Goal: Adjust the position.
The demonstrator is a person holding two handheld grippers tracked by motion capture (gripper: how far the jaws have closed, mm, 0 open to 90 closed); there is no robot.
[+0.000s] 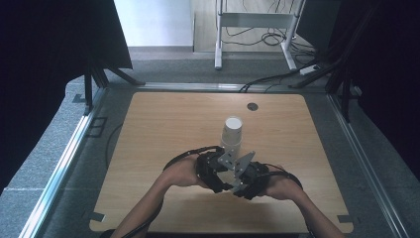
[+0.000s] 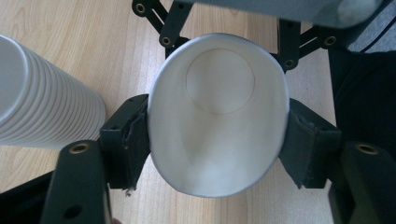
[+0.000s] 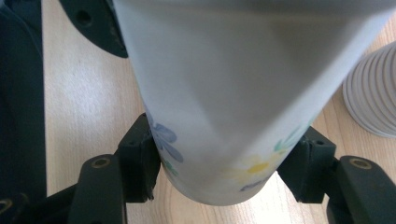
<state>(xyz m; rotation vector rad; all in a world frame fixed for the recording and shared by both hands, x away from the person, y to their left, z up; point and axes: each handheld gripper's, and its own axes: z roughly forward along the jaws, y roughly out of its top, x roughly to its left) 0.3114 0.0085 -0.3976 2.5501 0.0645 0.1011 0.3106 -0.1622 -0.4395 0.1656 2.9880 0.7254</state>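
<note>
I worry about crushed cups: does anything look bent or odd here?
Yes. The paper cup between the left gripper pads is squeezed into an oval at its mouth. The right gripper clamps the same cup near its base. The cup stack beside them stands upright and looks undamaged.

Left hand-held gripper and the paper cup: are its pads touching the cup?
Touching. In the left gripper view both pads of the left hand-held gripper press against the rim of the paper cup, squeezing its mouth into an oval.

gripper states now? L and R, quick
Left gripper: jaws closed on the rim end of a paper cup, squeezing it oval.
Right gripper: jaws closed on the base end of the flower-printed paper cup.
</note>
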